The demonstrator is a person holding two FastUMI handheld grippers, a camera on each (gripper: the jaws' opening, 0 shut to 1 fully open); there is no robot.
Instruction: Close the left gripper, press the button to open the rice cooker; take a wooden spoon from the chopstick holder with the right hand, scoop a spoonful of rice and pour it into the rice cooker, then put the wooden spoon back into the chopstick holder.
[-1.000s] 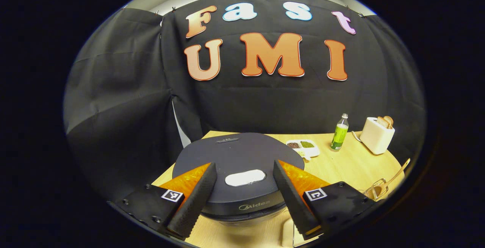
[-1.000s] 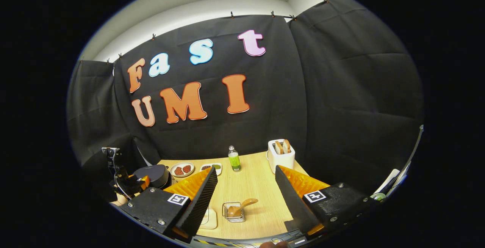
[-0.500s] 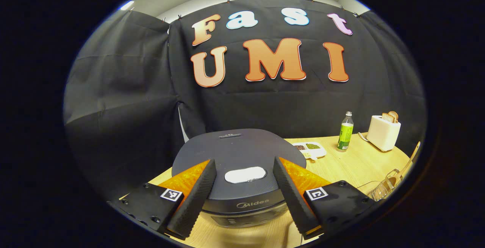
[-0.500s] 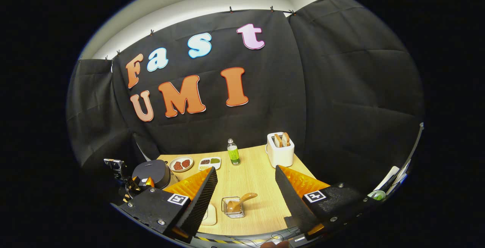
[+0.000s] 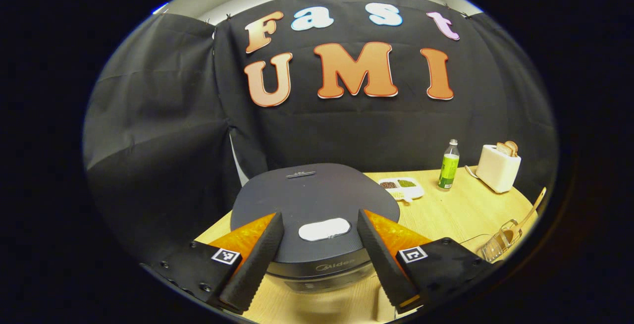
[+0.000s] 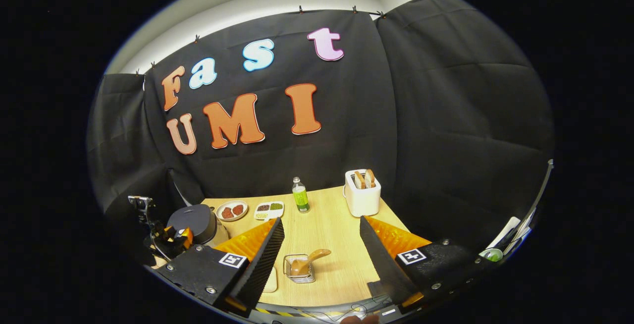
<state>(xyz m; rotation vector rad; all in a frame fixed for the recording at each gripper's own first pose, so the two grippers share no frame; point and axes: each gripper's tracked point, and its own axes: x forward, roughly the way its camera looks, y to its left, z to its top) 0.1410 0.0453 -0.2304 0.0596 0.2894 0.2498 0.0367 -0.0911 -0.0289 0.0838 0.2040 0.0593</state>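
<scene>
A dark round rice cooker with its lid down sits right before my left gripper, which is open; its fingers straddle the pale oval button on the lid without touching it. In the right gripper view the same cooker stands at the far left with the left gripper beside it. My right gripper is open above the table, and the wire chopstick holder with the wooden spoon leaning in it lies between its fingers, farther off. The holder with its spoon also appears at the right of the left gripper view.
On the wooden table stand a green bottle, a white toaster with bread, a divided dish of grains and a plate of red food. A pale small dish lies by the right gripper's left finger.
Both views have shifted a little: the left gripper drifted slightly over the cooker lid, and the right gripper rose and tilted, so the holder sits lower and more to the left. Both jaws stayed open.
</scene>
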